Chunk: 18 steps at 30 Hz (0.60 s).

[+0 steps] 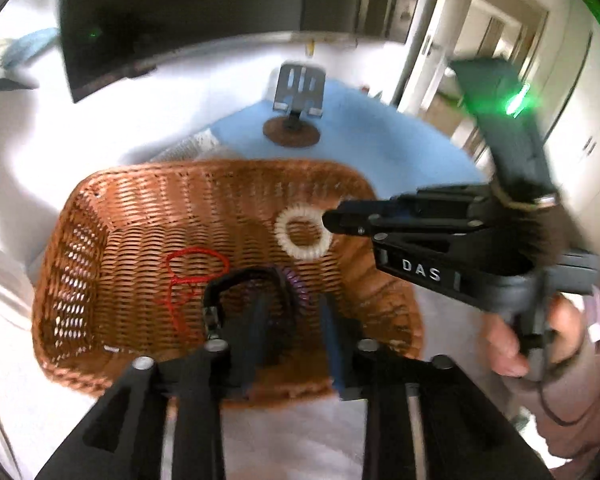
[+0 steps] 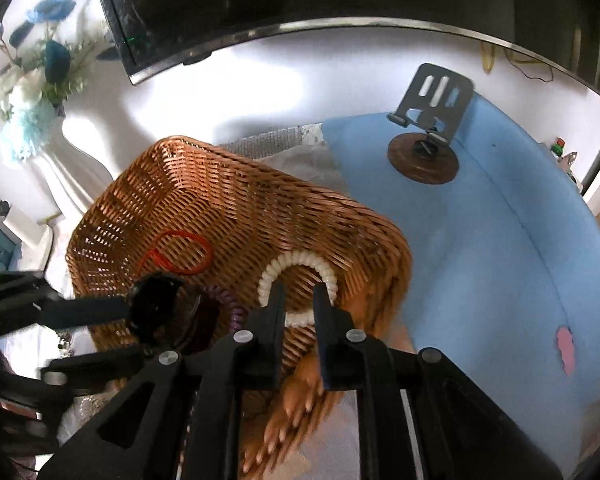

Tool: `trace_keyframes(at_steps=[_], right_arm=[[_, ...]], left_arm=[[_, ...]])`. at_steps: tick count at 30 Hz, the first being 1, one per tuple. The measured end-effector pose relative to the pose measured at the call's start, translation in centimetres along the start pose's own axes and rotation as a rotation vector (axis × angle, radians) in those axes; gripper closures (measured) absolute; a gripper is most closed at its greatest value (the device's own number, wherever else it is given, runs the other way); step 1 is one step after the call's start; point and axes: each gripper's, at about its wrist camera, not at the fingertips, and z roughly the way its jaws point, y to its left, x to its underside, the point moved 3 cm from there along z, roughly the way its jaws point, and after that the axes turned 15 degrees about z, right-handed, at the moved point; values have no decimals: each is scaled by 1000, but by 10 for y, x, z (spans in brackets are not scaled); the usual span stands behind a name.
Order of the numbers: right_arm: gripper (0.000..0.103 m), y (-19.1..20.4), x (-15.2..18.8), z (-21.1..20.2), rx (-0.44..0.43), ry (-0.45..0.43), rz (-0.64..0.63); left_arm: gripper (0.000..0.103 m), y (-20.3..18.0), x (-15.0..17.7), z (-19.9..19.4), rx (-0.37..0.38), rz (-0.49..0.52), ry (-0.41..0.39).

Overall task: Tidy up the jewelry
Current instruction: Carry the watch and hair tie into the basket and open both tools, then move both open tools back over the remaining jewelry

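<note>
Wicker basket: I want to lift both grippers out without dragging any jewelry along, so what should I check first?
1. White bead bracelet lying inside the wicker basket: ok.
2. Right gripper clear of that bracelet: cannot tell; a stretch of beads shows between its fingers.
3. Left gripper open: ok, a gap shows between its fingers.
4. Black band free of the left gripper: cannot tell; it arcs right at the fingers, beside the purple coil.
5. Red cord out of both grippers' way: ok, it lies off to the side on the basket floor.
</note>
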Motion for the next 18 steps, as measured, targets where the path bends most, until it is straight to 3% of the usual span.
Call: trace_keyframes(at_steps=[2, 9, 15, 18], right_arm=[[83, -1, 1, -12, -2, -15, -3], [81, 14, 22, -60, -74, -60, -6], [79, 49, 69, -87, -151, -73, -53], [72, 62, 99, -92, -187, -93, -71]], left_arm=[[60, 1, 6, -28, -1, -11, -55], [58, 7, 44, -116, -108, -54, -156], [57, 13, 91, -157, -183, -99, -178], [57, 15, 121, -166, -193, -136, -171]])
